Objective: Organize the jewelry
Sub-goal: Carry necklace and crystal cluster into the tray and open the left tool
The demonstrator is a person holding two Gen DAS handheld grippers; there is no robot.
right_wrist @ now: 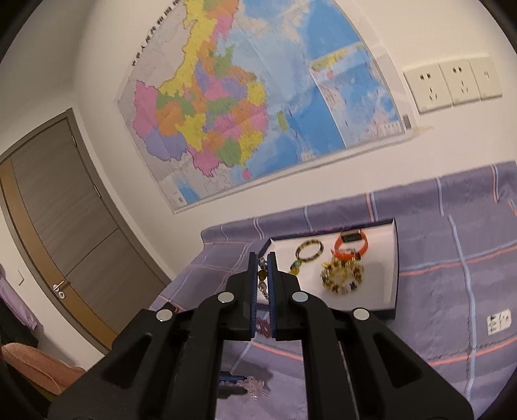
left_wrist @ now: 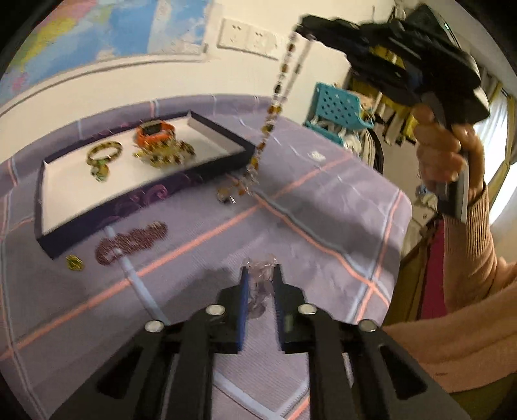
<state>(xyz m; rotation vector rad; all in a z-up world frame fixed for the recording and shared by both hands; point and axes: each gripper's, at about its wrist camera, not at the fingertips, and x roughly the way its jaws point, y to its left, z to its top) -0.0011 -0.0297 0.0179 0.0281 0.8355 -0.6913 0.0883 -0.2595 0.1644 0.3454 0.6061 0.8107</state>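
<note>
My left gripper (left_wrist: 261,269) is low over the purple cloth, shut on a clear bead bracelet (left_wrist: 258,290) that fills the gap between its fingers. The right gripper (left_wrist: 303,29), held high by a hand (left_wrist: 446,152), is shut on a long amber bead necklace (left_wrist: 278,87). The necklace hangs down and its lower end rests on the cloth beside the tray. In the right wrist view the right gripper (right_wrist: 262,257) pinches the necklace (right_wrist: 262,274). The dark tray (left_wrist: 181,177) with a white floor holds a green-yellow bangle (left_wrist: 103,150), an orange watch (left_wrist: 155,131) and an amber bracelet (left_wrist: 166,153).
A dark red bead bracelet (left_wrist: 129,242) and a small yellow-green piece (left_wrist: 75,262) lie on the cloth in front of the tray. A blue perforated basket (left_wrist: 336,106) stands past the table's right edge. A map (right_wrist: 258,97), wall sockets (right_wrist: 452,85) and a door (right_wrist: 64,226) are behind.
</note>
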